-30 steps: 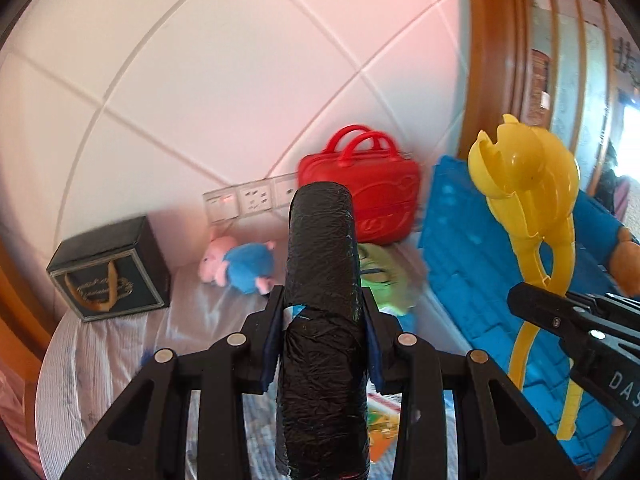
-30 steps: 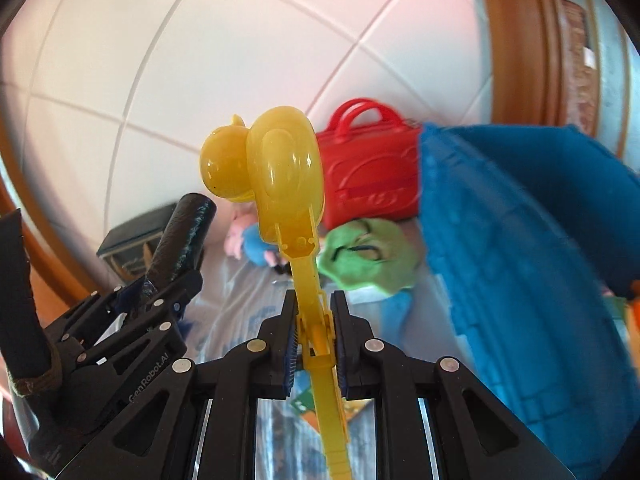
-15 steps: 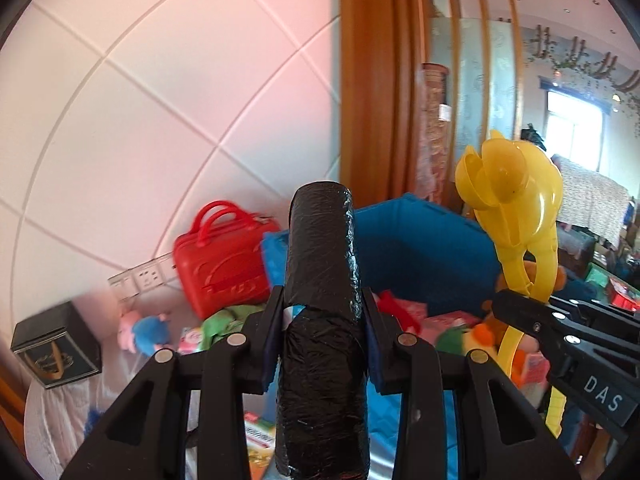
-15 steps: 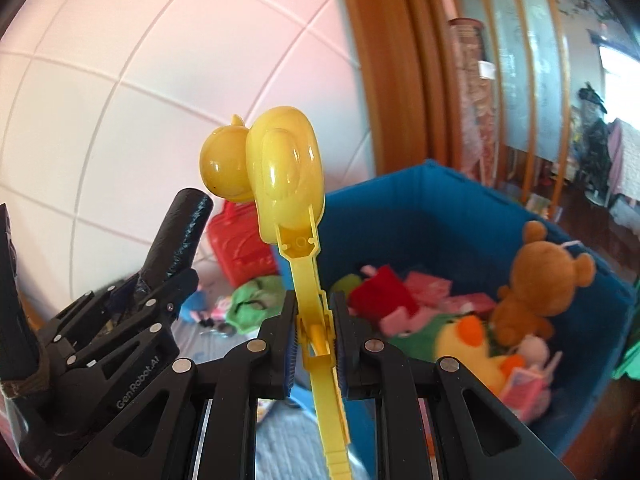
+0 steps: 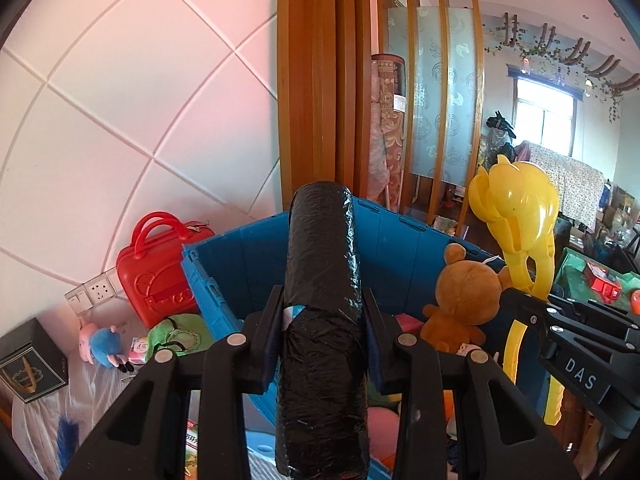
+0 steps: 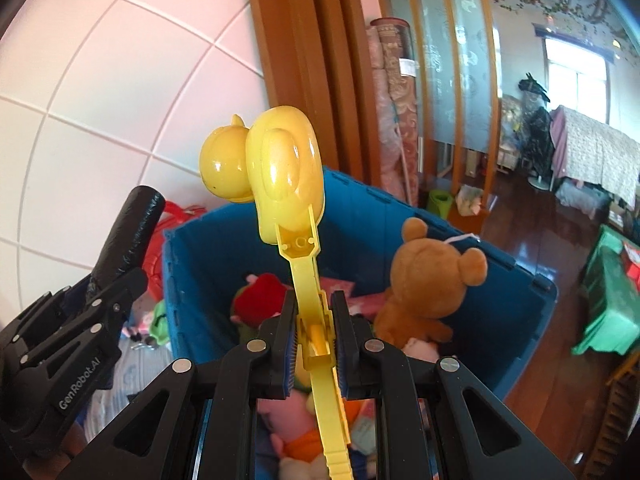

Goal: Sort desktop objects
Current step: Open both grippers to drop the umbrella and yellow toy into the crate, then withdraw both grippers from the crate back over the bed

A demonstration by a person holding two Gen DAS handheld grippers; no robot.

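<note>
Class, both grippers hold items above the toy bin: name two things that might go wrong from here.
The long yellow duck-shaped clamp toy may catch the brown teddy bear or stick out over the blue bin. The black wrapped roll, released close beside the right gripper, may knock it.

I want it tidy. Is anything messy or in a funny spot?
Yes. A green plush and a pig plush lie loose beside the red case, outside the blue bin.

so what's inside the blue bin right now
Soft toys fill the blue bin: a brown teddy bear against the far wall, a red plush, pink plush lower down. The bin floor is covered by toys and the right gripper.
</note>
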